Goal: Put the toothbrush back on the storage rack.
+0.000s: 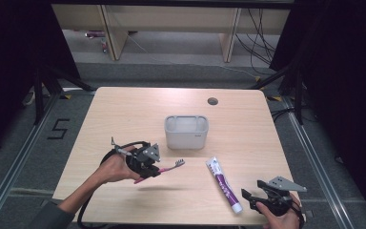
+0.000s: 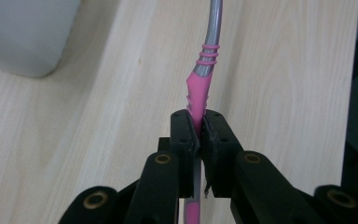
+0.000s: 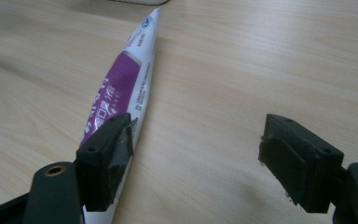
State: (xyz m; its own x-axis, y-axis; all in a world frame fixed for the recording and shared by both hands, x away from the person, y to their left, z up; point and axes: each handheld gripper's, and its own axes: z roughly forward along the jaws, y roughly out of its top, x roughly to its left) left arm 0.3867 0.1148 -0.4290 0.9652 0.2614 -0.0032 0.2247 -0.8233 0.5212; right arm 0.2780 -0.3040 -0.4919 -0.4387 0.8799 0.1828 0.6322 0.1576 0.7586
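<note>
The pink toothbrush (image 1: 164,167) hangs above the table, just in front of the grey bin (image 1: 186,132), clamped by its handle in my left gripper (image 1: 148,164). I should keep it level (bristles forward) going in. My right gripper (image 1: 252,198) idles, jaws apart, beside the toothpaste tube (image 1: 223,177).

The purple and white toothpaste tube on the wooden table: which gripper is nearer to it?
Right. The right gripper sits with open jaws just beside the cap end of the purple and white toothpaste tube. The left gripper holds a pink toothbrush farther off.

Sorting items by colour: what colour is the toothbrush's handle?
Pink, turning grey toward the head; the toothbrush shows best in the left gripper view.
</note>
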